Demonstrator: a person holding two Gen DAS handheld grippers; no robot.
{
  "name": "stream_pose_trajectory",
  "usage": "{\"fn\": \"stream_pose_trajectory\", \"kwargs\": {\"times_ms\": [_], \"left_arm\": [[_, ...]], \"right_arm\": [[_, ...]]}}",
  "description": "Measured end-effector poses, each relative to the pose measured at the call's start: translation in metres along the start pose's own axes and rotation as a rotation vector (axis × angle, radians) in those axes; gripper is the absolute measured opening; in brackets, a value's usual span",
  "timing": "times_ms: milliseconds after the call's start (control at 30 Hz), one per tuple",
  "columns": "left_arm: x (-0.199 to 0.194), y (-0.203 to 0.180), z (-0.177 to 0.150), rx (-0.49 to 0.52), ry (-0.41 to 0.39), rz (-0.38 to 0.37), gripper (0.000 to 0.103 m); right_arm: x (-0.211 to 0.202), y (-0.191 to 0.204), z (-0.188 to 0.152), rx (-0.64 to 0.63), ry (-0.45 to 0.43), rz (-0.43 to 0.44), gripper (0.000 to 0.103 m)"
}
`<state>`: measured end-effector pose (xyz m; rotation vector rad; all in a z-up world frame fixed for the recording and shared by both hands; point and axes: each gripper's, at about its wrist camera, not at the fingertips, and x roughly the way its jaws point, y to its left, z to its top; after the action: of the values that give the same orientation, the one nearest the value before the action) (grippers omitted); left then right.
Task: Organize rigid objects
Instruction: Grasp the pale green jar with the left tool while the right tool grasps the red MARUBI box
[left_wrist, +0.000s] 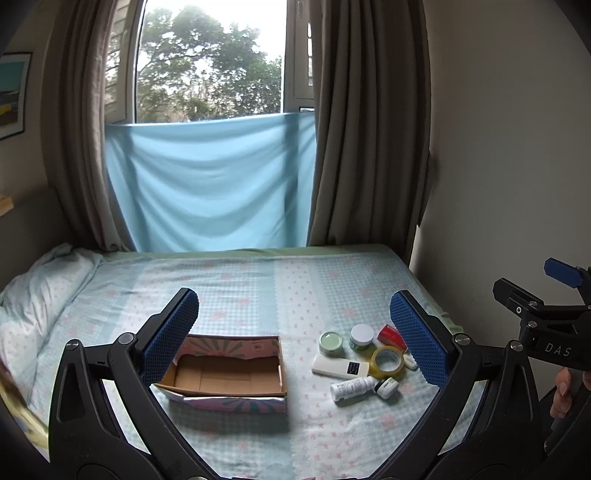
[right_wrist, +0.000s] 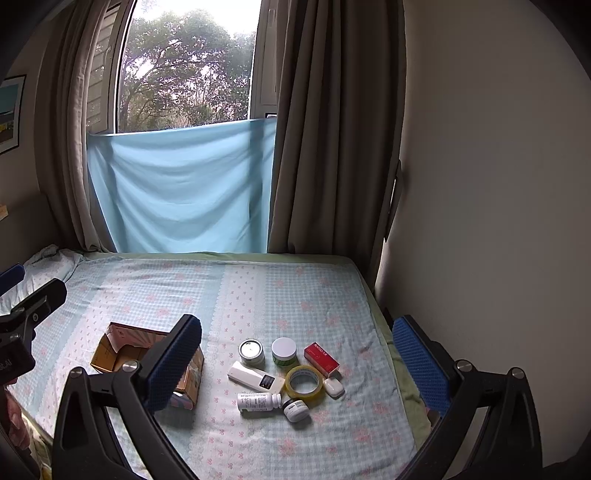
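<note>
Both grippers, left (left_wrist: 294, 334) and right (right_wrist: 296, 360), are hovering, jaws released; next we're reaching for the bottle (right_wrist: 258, 401) at 6 o'clock, bound for the box (left_wrist: 229, 373).

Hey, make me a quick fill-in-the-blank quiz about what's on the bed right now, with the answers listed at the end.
1. The open cardboard box on the bed holds ____ items.
2. The white plastic pill bottle is lying on its ____.
3. The small rectangular carton beside the roll of clear yellowish tape is coloured ____.
4. Both the left gripper and the right gripper are ____.

Answers: no; side; red; open
</note>
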<state>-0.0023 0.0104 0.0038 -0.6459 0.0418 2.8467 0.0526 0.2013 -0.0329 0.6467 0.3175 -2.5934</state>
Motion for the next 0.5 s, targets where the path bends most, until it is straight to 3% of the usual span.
{"fn": "stream_pose_trajectory", "kwargs": {"times_ms": [500], "left_arm": [[0.058,-0.026,-0.008,0.018,0.133,-0.056,0.103]], "right_arm": [[0.036,-0.030,0.000,-0.006,0.069,-0.006,0.103]]}}
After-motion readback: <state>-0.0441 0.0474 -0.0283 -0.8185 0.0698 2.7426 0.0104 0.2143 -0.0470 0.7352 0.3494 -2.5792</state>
